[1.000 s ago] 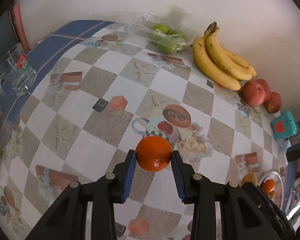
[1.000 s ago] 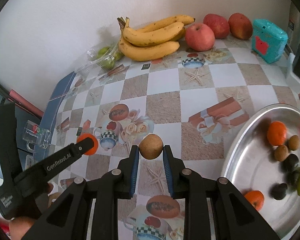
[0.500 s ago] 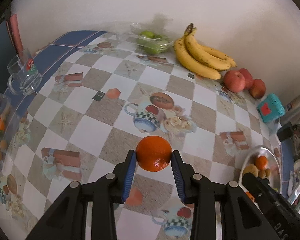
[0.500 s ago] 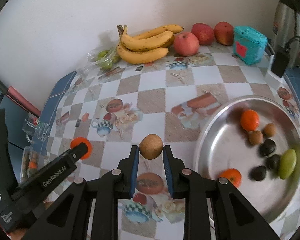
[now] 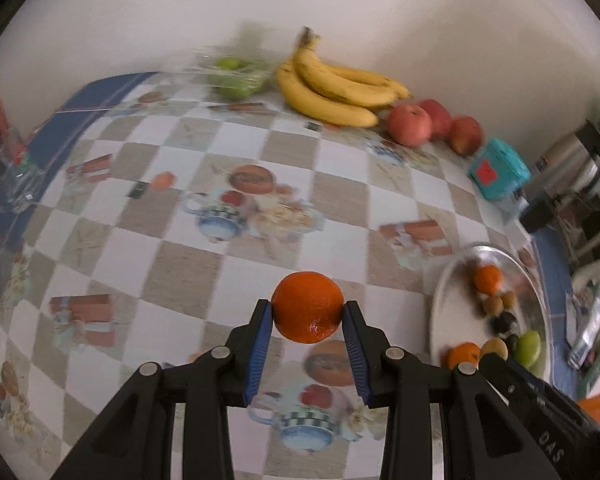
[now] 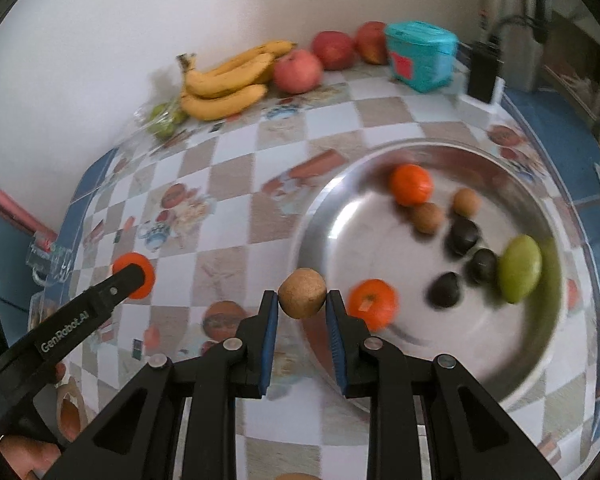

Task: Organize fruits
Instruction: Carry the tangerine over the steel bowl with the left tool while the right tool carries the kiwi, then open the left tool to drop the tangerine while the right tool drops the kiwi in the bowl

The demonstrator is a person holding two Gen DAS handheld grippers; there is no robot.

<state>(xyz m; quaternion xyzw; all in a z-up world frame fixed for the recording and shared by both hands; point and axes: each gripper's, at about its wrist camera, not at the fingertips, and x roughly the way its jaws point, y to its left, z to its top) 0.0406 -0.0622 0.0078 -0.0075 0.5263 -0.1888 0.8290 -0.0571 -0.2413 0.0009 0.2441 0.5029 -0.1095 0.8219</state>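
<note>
Right wrist view: right gripper (image 6: 302,304) clamps round brown fruit (image 6: 302,293), no long axis, over rim of metal tray (image 6: 380,364). Left gripper (image 5: 308,312) clamps orange (image 5: 307,307) above worktop (image 5: 204,256); tray fruits clustered far side.

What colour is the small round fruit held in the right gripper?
Light tan-brown, with a matte speckled skin: the small round fruit in the right gripper shows best in the right wrist view.

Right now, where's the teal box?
In the right wrist view the teal box stands at the table's far edge, just right of the red apples, beyond the metal tray.
</note>
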